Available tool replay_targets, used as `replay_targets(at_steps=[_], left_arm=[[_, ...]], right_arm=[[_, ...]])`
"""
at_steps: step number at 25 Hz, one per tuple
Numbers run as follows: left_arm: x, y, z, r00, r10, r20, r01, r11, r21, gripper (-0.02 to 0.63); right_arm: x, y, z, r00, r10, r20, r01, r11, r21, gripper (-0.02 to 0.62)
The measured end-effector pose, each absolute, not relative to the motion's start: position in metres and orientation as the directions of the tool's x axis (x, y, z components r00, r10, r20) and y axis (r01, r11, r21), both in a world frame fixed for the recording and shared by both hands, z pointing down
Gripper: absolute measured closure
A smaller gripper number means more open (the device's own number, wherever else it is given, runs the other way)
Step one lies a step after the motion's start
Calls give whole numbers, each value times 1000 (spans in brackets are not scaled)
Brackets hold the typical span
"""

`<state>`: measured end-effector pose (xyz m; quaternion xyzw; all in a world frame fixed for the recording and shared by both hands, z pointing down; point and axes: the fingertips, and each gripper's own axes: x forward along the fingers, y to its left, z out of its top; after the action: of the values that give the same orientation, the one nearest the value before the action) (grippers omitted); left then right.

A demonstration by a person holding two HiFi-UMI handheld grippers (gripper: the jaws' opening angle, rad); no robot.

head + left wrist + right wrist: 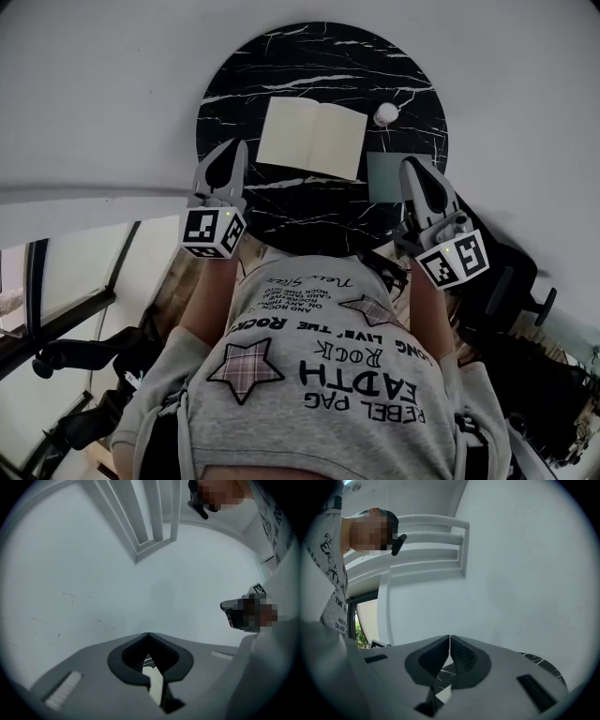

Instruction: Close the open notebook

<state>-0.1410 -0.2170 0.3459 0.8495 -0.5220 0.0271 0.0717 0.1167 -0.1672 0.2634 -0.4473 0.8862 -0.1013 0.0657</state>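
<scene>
In the head view the open notebook point(311, 138) lies flat with cream pages up on the round black marble table point(281, 61). My left gripper point(235, 148) hovers at the table's near left edge, just left of the notebook, with its jaws shut and empty. My right gripper point(411, 166) hangs over the near right edge, jaws together, holding nothing. The left gripper view shows the left gripper point(148, 634) shut against a pale wall. In the right gripper view the right gripper point(449, 637) is shut, with a slice of the marble table point(541, 661) at its right.
A small white ball point(386, 113) sits on the table right of the notebook. A grey-green flat card point(384, 178) lies under the right gripper's tip. A black office chair point(516, 281) stands to the right, and the person's torso fills the lower head view.
</scene>
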Motion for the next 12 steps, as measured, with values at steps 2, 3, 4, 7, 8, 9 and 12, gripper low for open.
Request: replay_targets(at_steps=[2, 3, 4, 7, 8, 9, 12], left_arm=[[-138, -217, 353, 452, -882, 137, -892, -443, 88, 597], [-136, -218, 357, 449, -881, 148, -894, -443, 73, 597], [-134, -218, 361, 443, -882, 160, -896, -440, 55, 597], [-129, -221, 374, 432, -881, 191, -901, -432, 45, 595], [-127, -222, 378, 432, -880, 198, -901, -431, 52, 595], [-126, -223, 382, 432, -878, 205, -901, -430, 57, 595], [-122, -227, 396, 431, -873, 228, -902, -427, 70, 594]], right_arm=[[119, -166, 269, -592, -806, -19, -777, 577, -253, 581], [120, -166, 271, -593, -805, -15, -776, 576, -257, 581], [121, -166, 274, -595, -804, -11, -774, 577, -261, 581], [121, -167, 282, -601, -799, 1, -770, 579, -269, 581], [121, -167, 284, -602, -798, 4, -769, 578, -272, 581], [121, -168, 285, -603, -798, 7, -768, 578, -275, 581], [119, -169, 290, -608, -794, 14, -764, 579, -283, 581]])
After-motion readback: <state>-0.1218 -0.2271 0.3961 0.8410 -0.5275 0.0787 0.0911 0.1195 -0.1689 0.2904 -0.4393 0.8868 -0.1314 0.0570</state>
